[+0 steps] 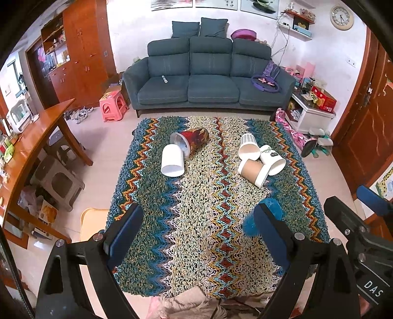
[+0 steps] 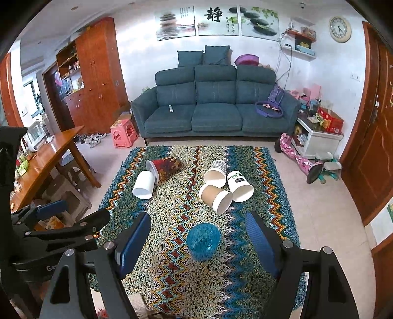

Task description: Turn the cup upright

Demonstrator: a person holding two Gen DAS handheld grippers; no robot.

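I see my right claw (image 2: 199, 241) wide apart over the near rug (image 2: 282, 171), around the blue cup (image 2: 203, 240) without touching. My left claw (image 1: 196, 230) is apart too, holding nothing.

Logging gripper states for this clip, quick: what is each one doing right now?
Left gripper: open, holding nothing, above the rug.
Right gripper: open, holding nothing; blue cup lies on the rug between its fingers.

Living room: teal three-seat sofa (image 2: 216, 110) against a white wall, three framed prints (image 2: 217, 22) above, round wall clock (image 2: 340, 29) at right, wooden cabinet (image 2: 98, 76) at left, zigzag-patterned rug (image 2: 196, 245) on pale tiled floor (image 2: 326, 220).
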